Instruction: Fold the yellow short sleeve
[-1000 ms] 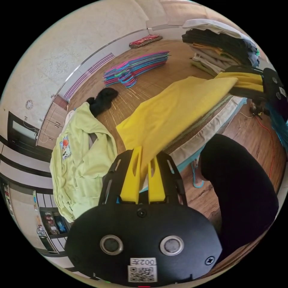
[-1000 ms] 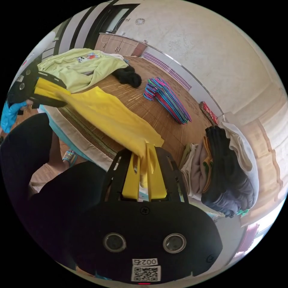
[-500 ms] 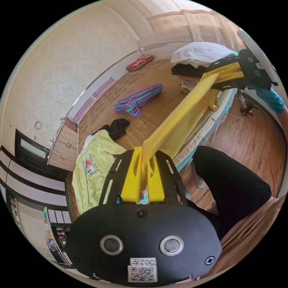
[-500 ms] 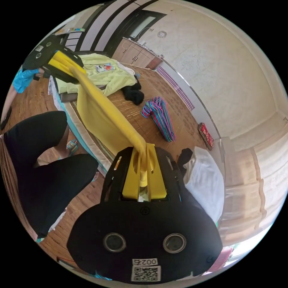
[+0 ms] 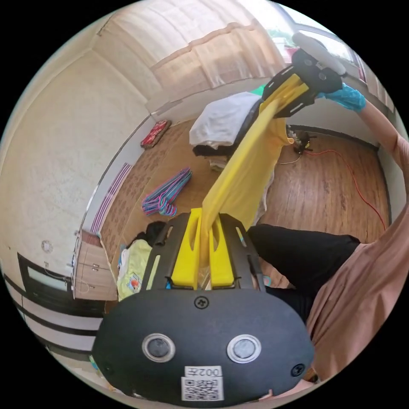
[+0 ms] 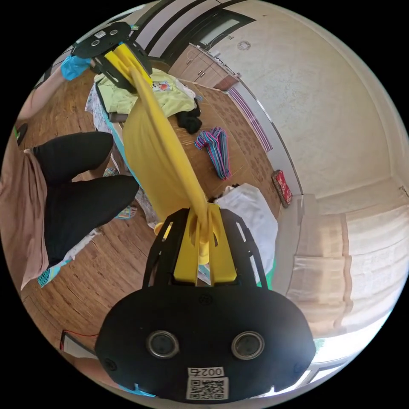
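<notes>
The yellow short sleeve [image 5: 249,170] hangs in the air, stretched taut between both grippers, high above the bed. My left gripper [image 5: 205,221] is shut on one end of it. That same gripper appears at the top left of the right gripper view [image 6: 128,57]. My right gripper [image 6: 205,219] is shut on the other end of the yellow shirt [image 6: 157,149]. It also shows at the top right of the left gripper view [image 5: 292,91], held by a hand in a blue glove [image 5: 347,96].
Far below lies a bed with a bamboo mat [image 6: 204,166]. On it sit a light green garment [image 6: 164,96], a black garment [image 6: 189,121], several coloured hangers [image 6: 215,147] and a stack of folded clothes [image 5: 221,123]. The person's black-clad legs [image 6: 81,174] stand on the wooden floor [image 5: 332,191].
Both grippers have risen high above the bed with the yellow shirt, which has gone from lying slack over the mat to hanging stretched between them.
</notes>
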The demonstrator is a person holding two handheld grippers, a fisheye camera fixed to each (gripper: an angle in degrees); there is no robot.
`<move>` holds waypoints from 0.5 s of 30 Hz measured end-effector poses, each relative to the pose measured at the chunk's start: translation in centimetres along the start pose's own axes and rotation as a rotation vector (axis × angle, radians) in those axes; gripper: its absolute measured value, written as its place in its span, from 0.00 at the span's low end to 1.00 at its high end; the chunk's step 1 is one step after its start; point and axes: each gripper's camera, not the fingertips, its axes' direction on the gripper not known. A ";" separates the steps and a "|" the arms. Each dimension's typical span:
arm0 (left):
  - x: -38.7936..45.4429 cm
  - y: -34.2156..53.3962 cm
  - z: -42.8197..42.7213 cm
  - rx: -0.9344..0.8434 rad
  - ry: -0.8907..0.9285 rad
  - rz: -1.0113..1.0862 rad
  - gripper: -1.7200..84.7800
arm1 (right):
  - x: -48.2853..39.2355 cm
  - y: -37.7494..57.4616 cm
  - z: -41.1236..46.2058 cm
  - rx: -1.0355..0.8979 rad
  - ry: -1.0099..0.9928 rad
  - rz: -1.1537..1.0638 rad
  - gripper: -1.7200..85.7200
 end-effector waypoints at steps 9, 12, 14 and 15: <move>0.5 -10.2 -2.6 0.042 0.052 0.228 0.01 | 13.3 3.2 -5.7 -0.089 0.062 -0.033 0.02; 0.2 -14.4 -1.8 0.023 0.037 0.275 0.01 | 18.8 3.3 -5.6 -0.131 0.112 -0.026 0.02; -0.9 -18.1 -1.0 0.012 0.003 0.273 0.01 | 22.6 3.0 -5.0 -0.148 0.153 -0.003 0.02; -1.2 -19.0 -0.8 0.011 -0.011 0.271 0.01 | 25.2 2.7 -4.5 -0.151 0.187 0.018 0.02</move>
